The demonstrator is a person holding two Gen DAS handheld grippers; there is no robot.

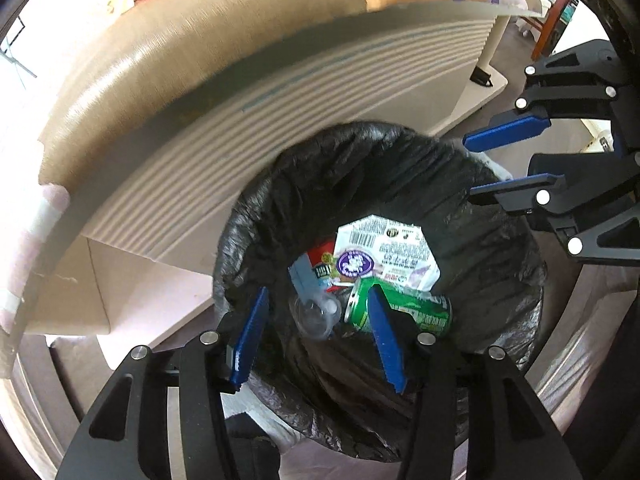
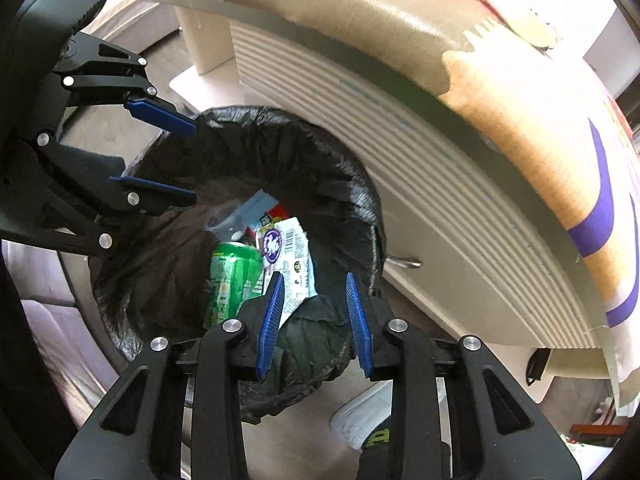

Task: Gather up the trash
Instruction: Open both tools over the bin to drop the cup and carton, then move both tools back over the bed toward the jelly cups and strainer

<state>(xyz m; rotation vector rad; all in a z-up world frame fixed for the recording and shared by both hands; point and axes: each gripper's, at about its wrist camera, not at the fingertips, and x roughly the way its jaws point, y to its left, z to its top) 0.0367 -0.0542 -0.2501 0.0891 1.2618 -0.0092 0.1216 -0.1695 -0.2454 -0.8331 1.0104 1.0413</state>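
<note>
Dropping: we hold both grippers above the black-lined bin [image 1: 500, 280].
Left gripper [image 1: 316, 300]: spread, empty.
Right gripper [image 2: 314, 284]: parted, empty.
Trash: green can [image 2: 230, 276] and wrapper [image 1: 384, 252] lie inside.
Tip: we lift clear of the liner.

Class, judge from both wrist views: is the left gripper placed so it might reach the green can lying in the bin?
Probably yes. The left gripper hangs open over the black-lined bin, pointing down at the green can, which lies uncovered on top of the trash. The right gripper stands at the rim, off that path.
</note>
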